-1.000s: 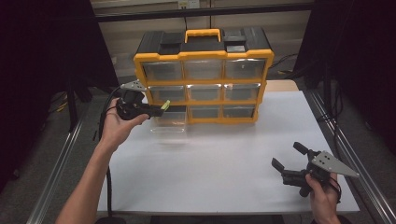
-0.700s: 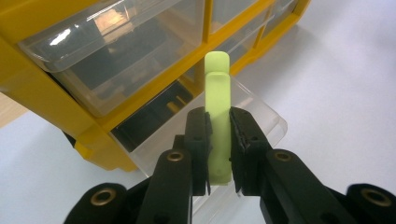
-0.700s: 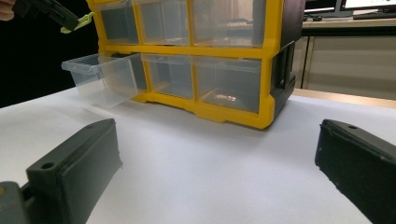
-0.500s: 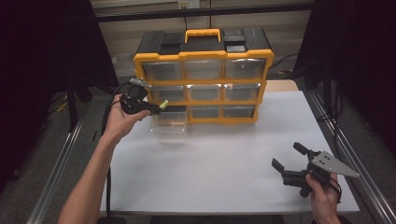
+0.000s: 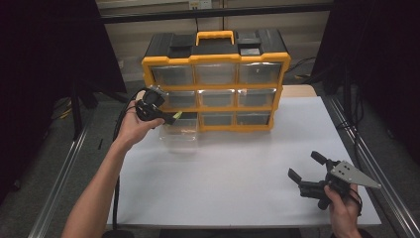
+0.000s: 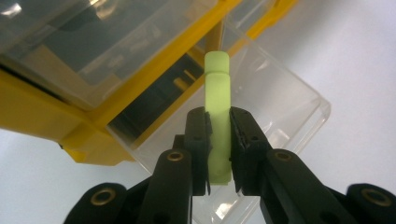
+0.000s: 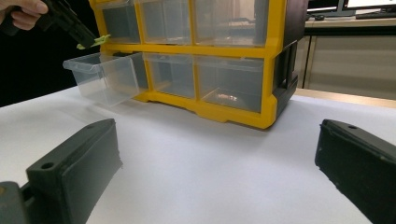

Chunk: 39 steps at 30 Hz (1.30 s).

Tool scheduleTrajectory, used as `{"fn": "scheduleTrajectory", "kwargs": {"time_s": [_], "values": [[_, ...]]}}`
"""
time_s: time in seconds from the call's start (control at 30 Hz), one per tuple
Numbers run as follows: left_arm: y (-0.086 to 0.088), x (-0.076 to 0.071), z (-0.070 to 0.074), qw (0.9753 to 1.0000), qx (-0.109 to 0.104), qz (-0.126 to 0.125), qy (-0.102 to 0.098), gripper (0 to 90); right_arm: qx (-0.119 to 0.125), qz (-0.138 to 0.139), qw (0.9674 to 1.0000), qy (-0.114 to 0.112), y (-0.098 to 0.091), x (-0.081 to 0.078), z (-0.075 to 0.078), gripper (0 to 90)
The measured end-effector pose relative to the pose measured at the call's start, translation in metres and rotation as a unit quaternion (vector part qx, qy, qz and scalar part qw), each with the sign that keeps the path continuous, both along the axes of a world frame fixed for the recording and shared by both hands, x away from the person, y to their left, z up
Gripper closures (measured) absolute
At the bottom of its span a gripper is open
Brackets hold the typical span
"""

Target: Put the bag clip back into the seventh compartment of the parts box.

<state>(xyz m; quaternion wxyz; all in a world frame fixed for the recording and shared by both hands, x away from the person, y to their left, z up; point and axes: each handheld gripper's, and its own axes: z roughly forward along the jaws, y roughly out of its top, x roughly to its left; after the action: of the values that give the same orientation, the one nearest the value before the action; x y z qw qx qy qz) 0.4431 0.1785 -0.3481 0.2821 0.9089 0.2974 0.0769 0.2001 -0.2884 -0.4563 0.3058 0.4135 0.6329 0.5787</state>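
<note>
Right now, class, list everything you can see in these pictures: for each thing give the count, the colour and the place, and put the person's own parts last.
Drawer cabinet: one, yellow frame with black top and yellow handle, nine clear drawers, at the far side of the table.
Pulled-out drawer: one, clear, bottom left of the cabinet, drawn forward over the table.
Green piece: one, pale green, clamped between the left jaws above the open drawer.
Table: one, white top, metal rails along its sides.
Left gripper: one, black, at the cabinet's left, shut on the green piece.
Right gripper: one, black with grey plate, near right of the table, jaws open.
Forearms and hands: two, coming in from the bottom.
</note>
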Motion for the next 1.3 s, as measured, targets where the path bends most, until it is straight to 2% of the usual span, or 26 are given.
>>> {"fn": "scheduleTrajectory", "kwargs": {"time_s": [0.03,0.07,0.1,0.13,0.2,0.23,0.33,0.4,0.43,0.47,0.5,0.53,0.57,0.63,0.67,0.73,0.8,0.83,0.9,0.93,0.97,1.03,1.07,1.1,1.13,1.3], "values": [[0.001,0.002,0.002,0.9994,0.026,-0.024,0.000,78.3,0.001,-0.003,1.0000,-0.001,0.000,0.000,0.000,0.0],[0.000,0.003,0.001,0.9991,0.028,-0.031,-0.001,78.3,0.000,-0.002,1.0000,0.000,0.000,0.000,0.000,0.0],[-0.004,0.001,-0.001,0.9996,0.018,-0.021,0.003,78.3,0.001,-0.002,1.0000,-0.001,0.000,0.000,0.000,0.0],[-0.005,0.001,-0.002,0.9991,0.033,-0.026,0.005,78.3,0.000,0.000,1.0000,0.000,0.000,0.000,0.000,0.0],[-0.009,0.001,-0.005,0.9988,0.034,-0.033,0.007,78.3,-0.002,0.002,1.0000,0.000,0.000,0.000,0.000,0.0],[-0.012,-0.001,-0.008,0.9992,0.031,-0.023,0.006,78.3,0.000,0.002,1.0000,0.001,0.000,0.000,0.000,0.0],[-0.015,-0.001,-0.011,0.9980,0.043,-0.047,0.001,78.3,-0.001,0.000,1.0000,0.001,0.000,0.000,0.000,0.0],[-0.018,0.000,-0.013,0.9976,0.051,-0.048,0.005,78.3,0.001,0.000,1.0000,0.002,0.001,0.001,0.000,0.0],[-0.019,0.000,-0.015,0.9985,0.037,-0.038,0.010,78.3,0.001,0.000,1.0000,0.002,0.001,0.001,0.000,0.0],[-0.019,0.002,-0.016,0.9982,0.037,-0.046,0.013,78.3,0.000,0.000,1.0000,0.002,0.001,0.001,-0.001,0.0],[-0.020,0.001,-0.018,0.9992,0.026,-0.028,0.014,78.3,0.000,0.001,1.0000,0.003,0.000,0.000,0.000,0.0],[-0.018,0.003,-0.017,0.9982,0.039,-0.043,0.017,78.3,0.000,0.000,1.0000,0.001,0.001,0.000,0.000,0.0],[-0.018,0.004,-0.019,0.9984,0.032,-0.044,0.018,78.3,0.000,0.002,1.0000,0.000,0.000,0.000,0.000,0.0],[-0.019,0.004,-0.021,0.9984,0.033,-0.036,0.028,78.2,0.000,0.002,1.0000,0.000,0.000,0.000,0.000,0.0],[-0.019,0.004,-0.023,0.9987,0.025,-0.033,0.030,78.2,0.000,0.001,1.0000,0.000,0.000,0.000,0.000,0.0],[-0.019,0.006,-0.025,0.9984,0.031,-0.032,0.036,78.3,-0.002,0.000,1.0000,0.001,0.000,0.000,0.000,0.0],[-0.020,0.005,-0.028,0.9990,0.016,-0.015,0.039,78.3,-0.002,0.001,1.0000,0.000,0.000,0.000,0.000,0.0],[-0.019,0.007,-0.029,0.9985,0.023,-0.030,0.039,78.3,-0.002,0.002,1.0000,0.000,0.000,0.000,0.000,0.0],[-0.020,0.007,-0.031,0.9982,0.030,-0.027,0.045,78.2,0.000,0.001,1.0000,0.003,0.000,0.000,0.000,0.0],[-0.021,0.007,-0.032,0.9985,0.024,-0.019,0.046,78.2,0.000,0.000,1.0000,0.003,0.000,0.000,0.000,0.0],[-0.021,0.008,-0.032,0.9982,0.027,-0.029,0.045,78.2,0.001,0.000,1.0000,0.002,0.001,0.001,0.000,0.0],[-0.021,0.008,-0.032,0.9981,0.032,-0.025,0.045,78.2,-0.001,0.000,1.0000,0.001,0.001,0.001,-0.001,0.0],[-0.022,0.008,-0.033,0.9987,0.020,-0.019,0.042,78.2,-0.001,0.001,1.0000,0.001,0.001,0.001,-0.001,0.0],[-0.020,0.011,-0.032,0.9979,0.037,-0.030,0.044,78.2,-0.001,0.001,1.0000,0.001,0.001,0.001,-0.001,0.0],[-0.020,0.010,-0.033,0.9978,0.039,-0.026,0.047,78.1,0.002,0.001,1.0000,0.003,0.001,0.000,0.000,0.0],[-0.019,0.011,-0.035,0.9987,0.024,-0.021,0.040,76.6,-0.001,0.002,1.0000,0.003,0.000,0.000,0.000,0.0]]}}
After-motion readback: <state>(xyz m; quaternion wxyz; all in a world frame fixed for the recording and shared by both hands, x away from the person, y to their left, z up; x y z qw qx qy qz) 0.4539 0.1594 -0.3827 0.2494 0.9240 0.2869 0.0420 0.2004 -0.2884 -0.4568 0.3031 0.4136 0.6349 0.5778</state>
